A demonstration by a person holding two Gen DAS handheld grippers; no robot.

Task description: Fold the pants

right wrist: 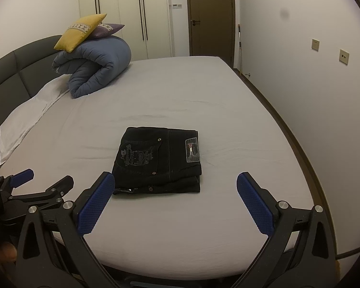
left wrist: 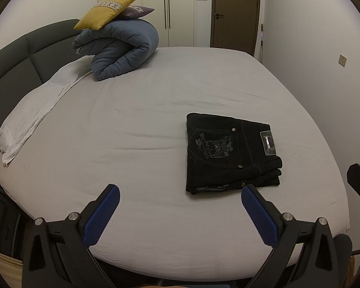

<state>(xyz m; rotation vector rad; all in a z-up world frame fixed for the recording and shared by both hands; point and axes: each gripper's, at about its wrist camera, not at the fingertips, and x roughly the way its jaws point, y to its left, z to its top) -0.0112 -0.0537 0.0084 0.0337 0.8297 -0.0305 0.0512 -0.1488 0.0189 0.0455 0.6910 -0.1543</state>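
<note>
Black pants point(left wrist: 230, 153) lie folded into a compact rectangle on the grey bed sheet point(left wrist: 132, 124), back pocket print and waistband label facing up. In the right wrist view the same folded pants point(right wrist: 158, 162) sit just ahead of the fingers. My left gripper point(left wrist: 180, 194) hovers open near the bed's front edge, to the left of and nearer than the pants, with nothing between its blue pads. My right gripper point(right wrist: 175, 184) is open too, held back from the pants and touching nothing. The left gripper point(right wrist: 33, 184) also shows at the left of the right wrist view.
A rolled blue duvet point(left wrist: 122, 48) with a yellow cushion point(left wrist: 108, 10) and a purple one on top sits at the bed's far left. A white pillow point(left wrist: 33, 110) lies along the dark headboard point(left wrist: 16, 57). A wall point(right wrist: 312, 84) runs close along the bed's right side.
</note>
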